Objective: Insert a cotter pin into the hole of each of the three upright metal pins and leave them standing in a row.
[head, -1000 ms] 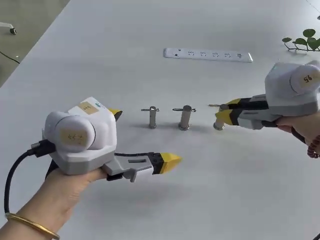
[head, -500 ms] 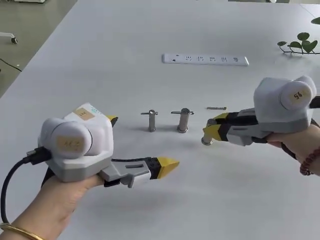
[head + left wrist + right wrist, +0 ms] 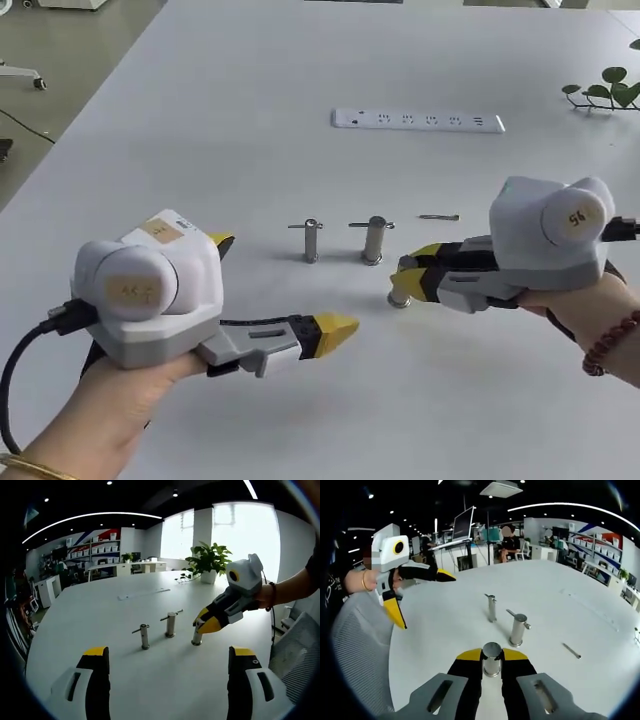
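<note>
A white surface (image 3: 250,130) spreads across the head view. The left tool (image 3: 285,283) hovers at 8 o'clock, its jaws spread wide with nothing between them. The right tool (image 3: 408,275) comes in from 3 o'clock, its jaws closed narrow on the third metal pin (image 3: 492,660), which stands upright. A power strip (image 3: 418,121) lies at 12 o'clock and a plant (image 3: 605,88) at 2 o'clock. Mid-surface, the left metal pin (image 3: 311,240) and the middle metal pin (image 3: 373,240) stand upright side by side, with fitted cotter pins (image 3: 300,226) through their tops. The held pin is at 4 o'clock of the middle one, near it. A loose cotter pin (image 3: 439,217) lies flat at 2 o'clock of the middle pin.
</note>
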### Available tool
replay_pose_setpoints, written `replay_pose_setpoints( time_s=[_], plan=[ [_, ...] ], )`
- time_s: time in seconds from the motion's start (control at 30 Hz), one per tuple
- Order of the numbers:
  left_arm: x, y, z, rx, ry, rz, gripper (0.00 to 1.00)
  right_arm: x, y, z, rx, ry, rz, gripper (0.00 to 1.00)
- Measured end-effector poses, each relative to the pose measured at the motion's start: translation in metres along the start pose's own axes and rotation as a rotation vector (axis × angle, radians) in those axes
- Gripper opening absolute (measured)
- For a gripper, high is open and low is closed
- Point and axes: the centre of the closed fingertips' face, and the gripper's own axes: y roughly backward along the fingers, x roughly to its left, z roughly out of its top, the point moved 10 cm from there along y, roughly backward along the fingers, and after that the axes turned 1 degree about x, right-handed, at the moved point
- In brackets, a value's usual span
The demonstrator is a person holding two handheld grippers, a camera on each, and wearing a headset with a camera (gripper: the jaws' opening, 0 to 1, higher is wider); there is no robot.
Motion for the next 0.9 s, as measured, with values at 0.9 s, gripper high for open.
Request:
replay_pose_setpoints(
  time_s=[0.9],
  plan=[
    [-0.001, -0.001, -0.003, 0.016, -0.006, -0.005, 0.99, 0.005, -0.006, -0.009, -0.041, 0.028, 0.047, 0.09]
  ],
)
